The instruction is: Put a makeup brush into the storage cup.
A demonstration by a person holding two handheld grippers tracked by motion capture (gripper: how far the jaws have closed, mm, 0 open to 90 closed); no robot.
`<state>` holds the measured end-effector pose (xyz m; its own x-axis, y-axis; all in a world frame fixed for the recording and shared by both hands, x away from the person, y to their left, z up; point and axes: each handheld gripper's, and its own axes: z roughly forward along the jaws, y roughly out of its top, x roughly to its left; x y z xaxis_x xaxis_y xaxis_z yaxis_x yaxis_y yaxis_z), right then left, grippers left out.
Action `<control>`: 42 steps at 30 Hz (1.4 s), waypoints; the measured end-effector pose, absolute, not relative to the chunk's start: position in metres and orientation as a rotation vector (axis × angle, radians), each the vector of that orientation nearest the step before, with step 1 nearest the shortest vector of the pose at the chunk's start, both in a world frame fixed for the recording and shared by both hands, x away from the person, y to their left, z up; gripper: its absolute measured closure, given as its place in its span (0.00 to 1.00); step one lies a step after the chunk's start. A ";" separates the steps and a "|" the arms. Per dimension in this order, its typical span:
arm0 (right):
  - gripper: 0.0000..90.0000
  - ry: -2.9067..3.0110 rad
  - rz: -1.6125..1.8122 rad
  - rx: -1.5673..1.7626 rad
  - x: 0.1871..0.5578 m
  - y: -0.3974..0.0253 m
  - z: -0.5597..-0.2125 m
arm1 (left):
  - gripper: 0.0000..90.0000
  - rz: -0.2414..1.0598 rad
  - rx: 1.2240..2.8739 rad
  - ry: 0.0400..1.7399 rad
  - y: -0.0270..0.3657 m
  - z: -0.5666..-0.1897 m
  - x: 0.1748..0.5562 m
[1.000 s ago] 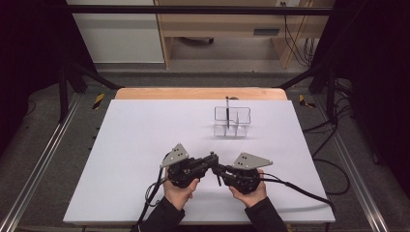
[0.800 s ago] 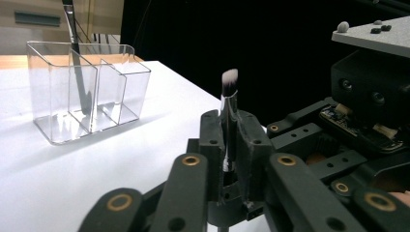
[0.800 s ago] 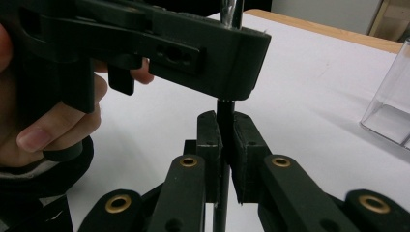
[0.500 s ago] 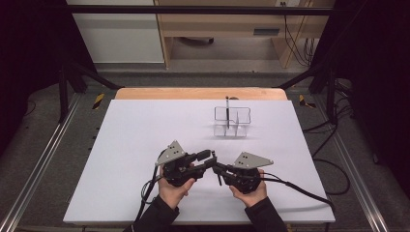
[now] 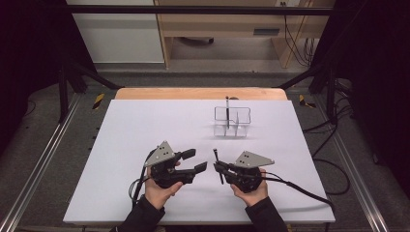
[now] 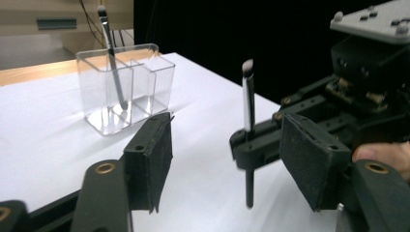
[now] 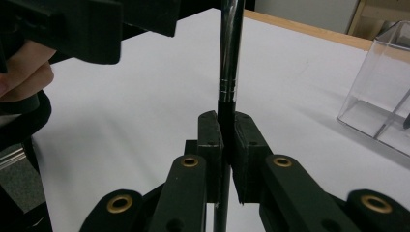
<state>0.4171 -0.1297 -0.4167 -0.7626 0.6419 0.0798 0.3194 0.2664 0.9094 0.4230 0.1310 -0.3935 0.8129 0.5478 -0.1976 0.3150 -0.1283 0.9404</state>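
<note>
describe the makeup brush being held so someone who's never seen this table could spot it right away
Start at the white table and come to its near edge, where two hands work side by side. The right hand-held gripper is shut on a slim makeup brush, upright, with a black handle, silver ferrule and pale tip. The other brush stands in the clear organizer farther back.
</note>
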 end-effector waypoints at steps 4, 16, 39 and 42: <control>0.93 2.232 1.488 0.885 0.417 -0.130 -0.416 | 0.34 0.228 1.746 0.687 0.140 -0.397 0.423; 0.93 2.201 1.480 0.914 0.420 -0.137 -0.415 | 0.25 0.251 1.770 0.747 0.161 -0.410 0.423; 0.93 2.084 1.497 1.008 0.439 -0.152 -0.403 | 0.10 0.314 1.843 0.841 0.190 -0.423 0.428; 0.93 2.069 1.499 1.020 0.442 -0.153 -0.402 | 0.09 0.323 1.849 0.844 0.191 -0.424 0.429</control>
<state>0.4422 -0.1529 -0.4015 -0.6603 0.7439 0.1027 0.3293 0.1639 0.9299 0.4285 0.1907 -0.4243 0.7169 0.6797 -0.1553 0.4020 -0.2209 0.8886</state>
